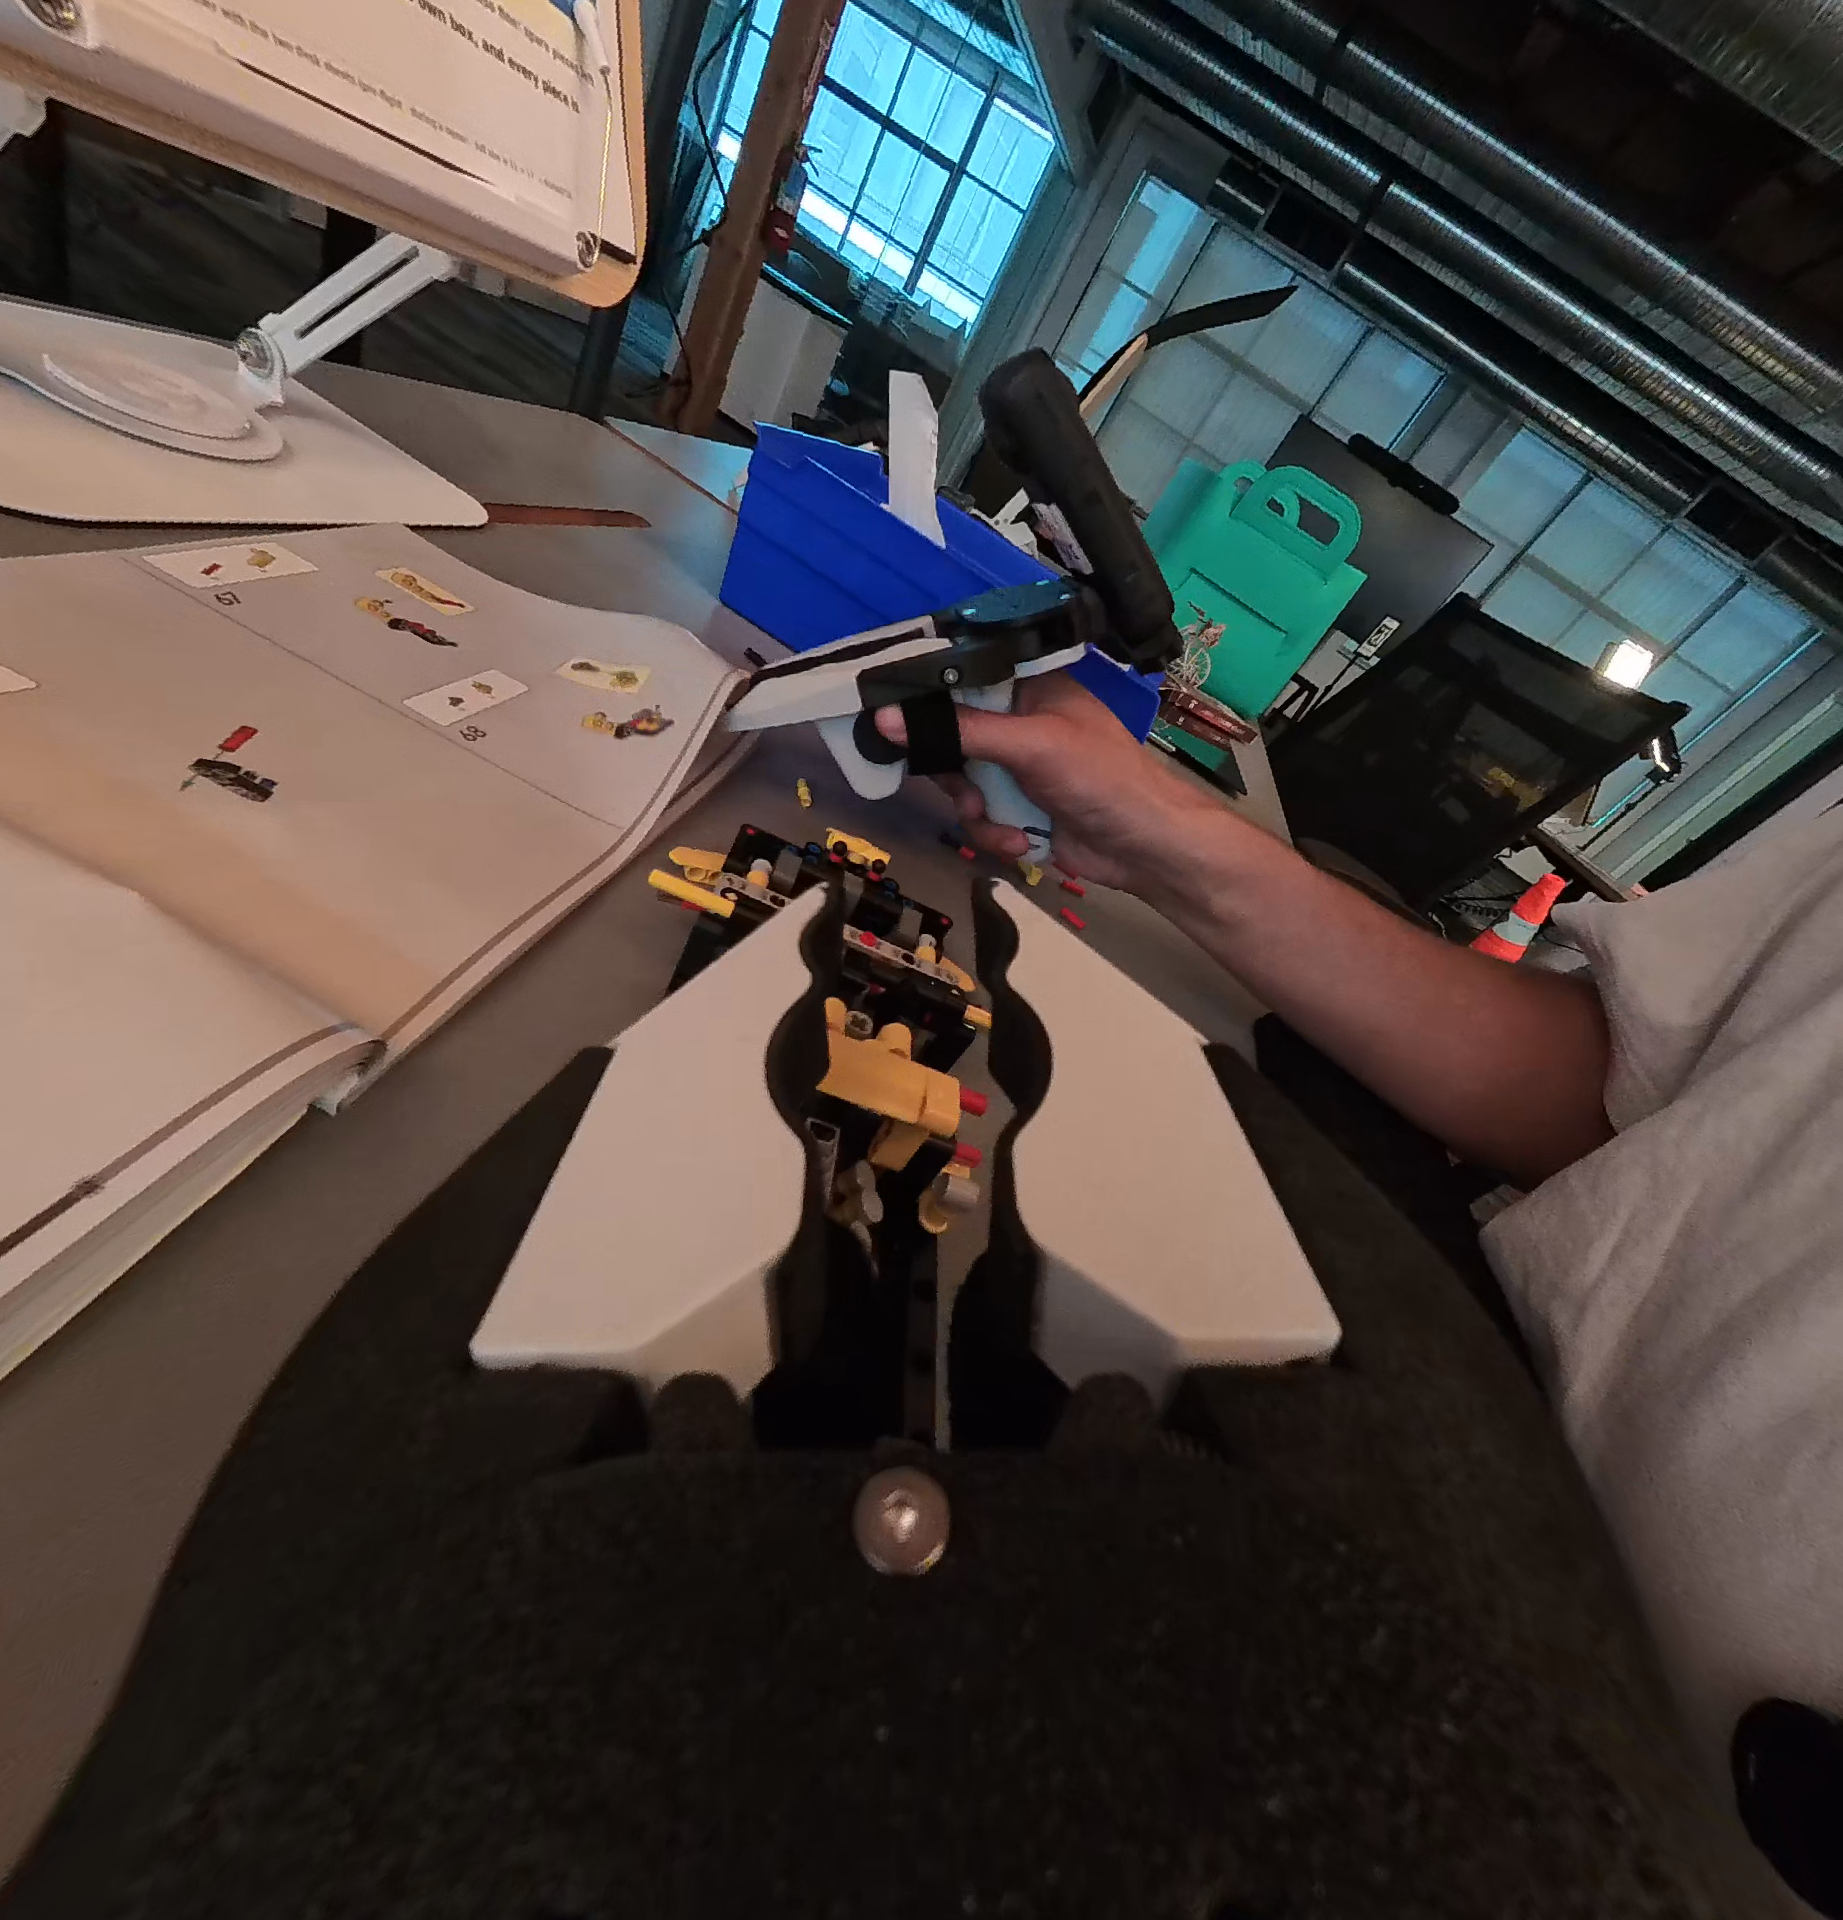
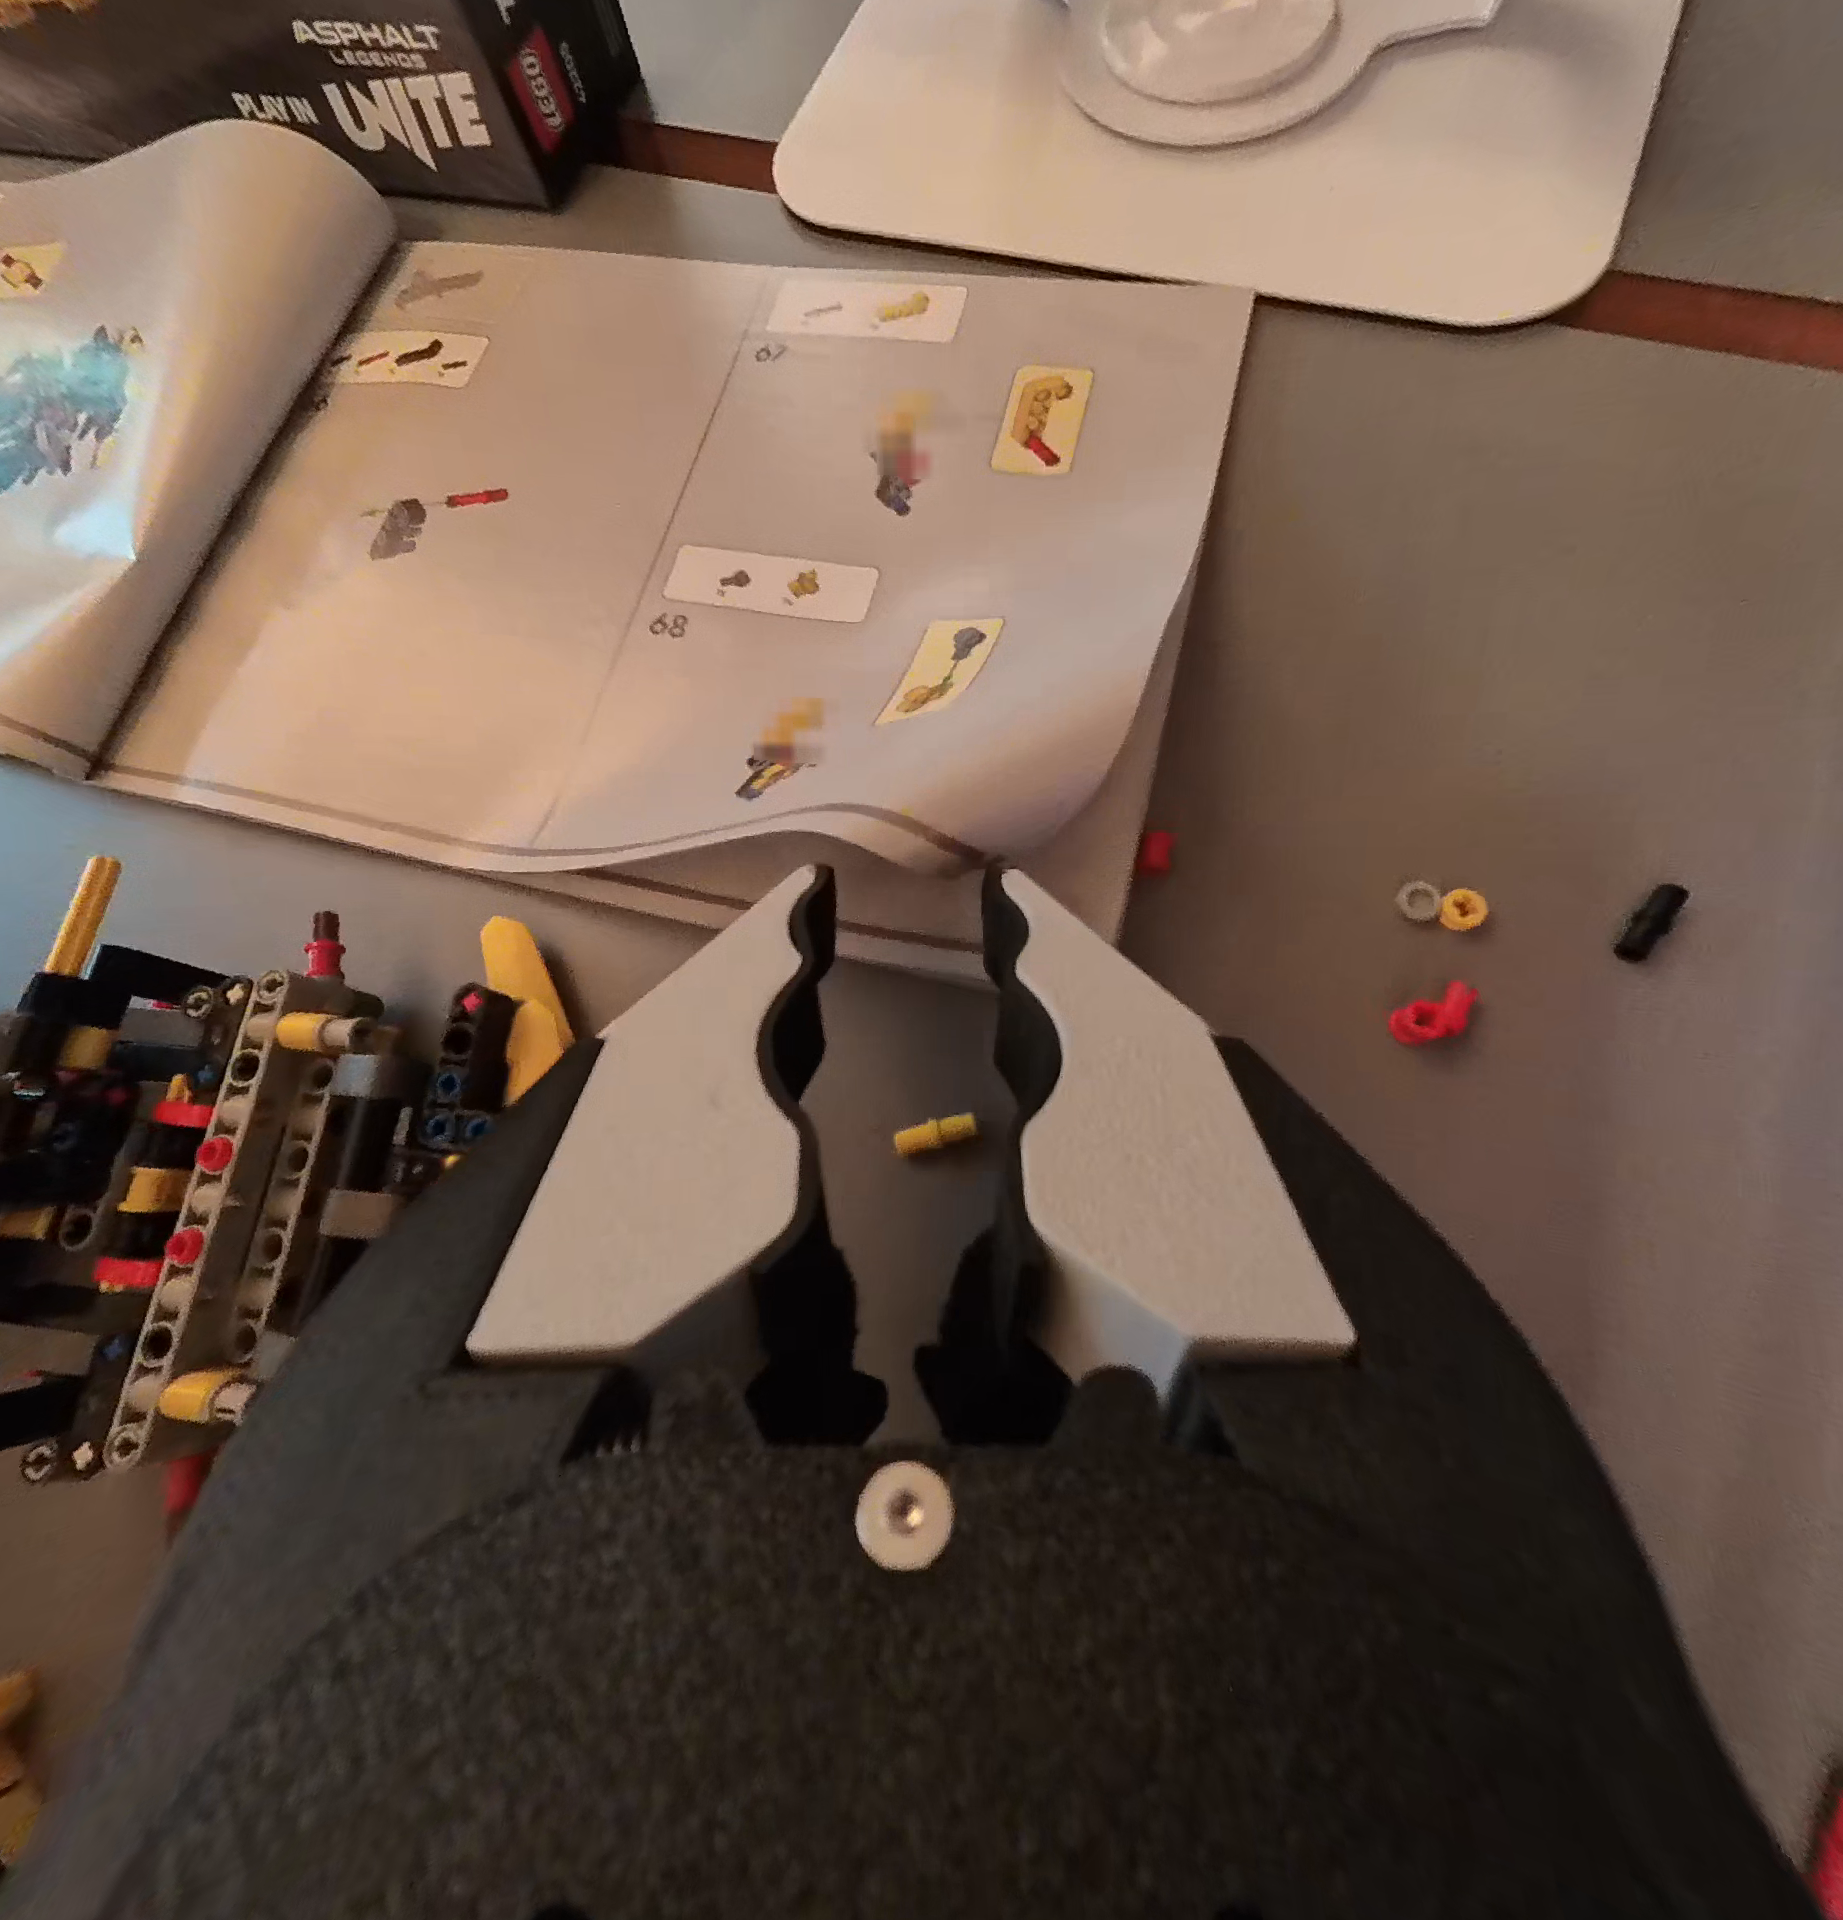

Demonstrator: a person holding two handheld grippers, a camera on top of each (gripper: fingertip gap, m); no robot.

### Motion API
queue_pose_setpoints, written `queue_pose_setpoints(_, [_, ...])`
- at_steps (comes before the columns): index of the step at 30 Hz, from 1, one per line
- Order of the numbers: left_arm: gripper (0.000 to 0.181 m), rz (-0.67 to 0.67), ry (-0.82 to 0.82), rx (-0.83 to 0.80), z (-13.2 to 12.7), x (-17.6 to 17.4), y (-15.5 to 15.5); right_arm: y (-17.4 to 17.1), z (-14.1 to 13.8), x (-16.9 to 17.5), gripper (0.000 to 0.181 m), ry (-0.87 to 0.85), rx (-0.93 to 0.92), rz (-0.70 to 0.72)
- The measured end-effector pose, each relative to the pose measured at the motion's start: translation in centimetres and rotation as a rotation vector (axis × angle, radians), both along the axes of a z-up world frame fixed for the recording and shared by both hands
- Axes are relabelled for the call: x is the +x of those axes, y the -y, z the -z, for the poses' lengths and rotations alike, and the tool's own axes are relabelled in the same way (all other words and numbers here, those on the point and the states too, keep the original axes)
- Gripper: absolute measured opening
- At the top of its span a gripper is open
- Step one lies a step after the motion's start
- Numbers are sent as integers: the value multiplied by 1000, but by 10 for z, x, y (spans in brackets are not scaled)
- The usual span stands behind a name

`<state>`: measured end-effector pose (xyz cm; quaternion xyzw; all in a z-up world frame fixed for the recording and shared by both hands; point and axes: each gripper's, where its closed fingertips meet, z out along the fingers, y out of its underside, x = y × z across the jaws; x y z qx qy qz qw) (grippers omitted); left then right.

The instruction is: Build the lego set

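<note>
My left gripper (image 1: 904, 888) is shut on the black, grey and yellow lego model (image 1: 891, 1081), which runs between its white fingers and out past the tips onto the table. The model also shows at the left of the right wrist view (image 2: 221, 1164). My right gripper (image 2: 909, 883) is open and empty, hovering low over the table just right of the model. A small yellow pin (image 2: 935, 1135) lies on the table between its fingers, touching neither. In the left wrist view the right gripper (image 1: 751, 712) sits beyond the model, held by a hand.
The open instruction booklet (image 2: 584, 520) lies just beyond both grippers. Loose parts lie to the right: a grey ring (image 2: 1418, 900), a yellow ring (image 2: 1463, 908), a black pin (image 2: 1649, 922), a red piece (image 2: 1431, 1013). The lego box (image 2: 325, 94), a white stand base (image 2: 1260, 208) and a blue bin (image 1: 875, 561) stand at the back. Tip to tip, the grippers are about 25 cm apart. The red piece (image 2: 1431, 1013) is about 8 cm from my right fingertips.
</note>
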<state>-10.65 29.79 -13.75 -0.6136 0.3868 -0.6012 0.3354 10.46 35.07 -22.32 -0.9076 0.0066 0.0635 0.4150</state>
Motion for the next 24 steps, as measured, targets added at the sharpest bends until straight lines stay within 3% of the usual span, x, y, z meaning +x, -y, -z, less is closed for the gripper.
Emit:
queue_pose_setpoints(4, [25,8,-6,5,1,1,2,-5,-4,-10,29,13,27,-39])
queue_pose_setpoints(8, [25,7,-8,14,1,1,3,-10,-9,-31,47,-150,43,-90])
queue_pose_setpoints(11, [25,5,-8,18,1,0,3,-13,-9,-38,58,-236,25,-88])
queue_pose_setpoints(14, [25,4,-7,19,1,0,3,-18,-8,-32,56,-232,23,-25])
queue_pose_setpoints(19, [25,-3,-25,36,5,1,1,-23,-6,-7,24,-193,9,123])
queue_pose_setpoints(22, [25,-12,-52,46,11,2,-2,-26,-14,-11,1,-226,38,107])
queue_pose_setpoints(24, [24,-37,-74,55,14,0,-8,-28,-30,-24,0,-205,110,41])
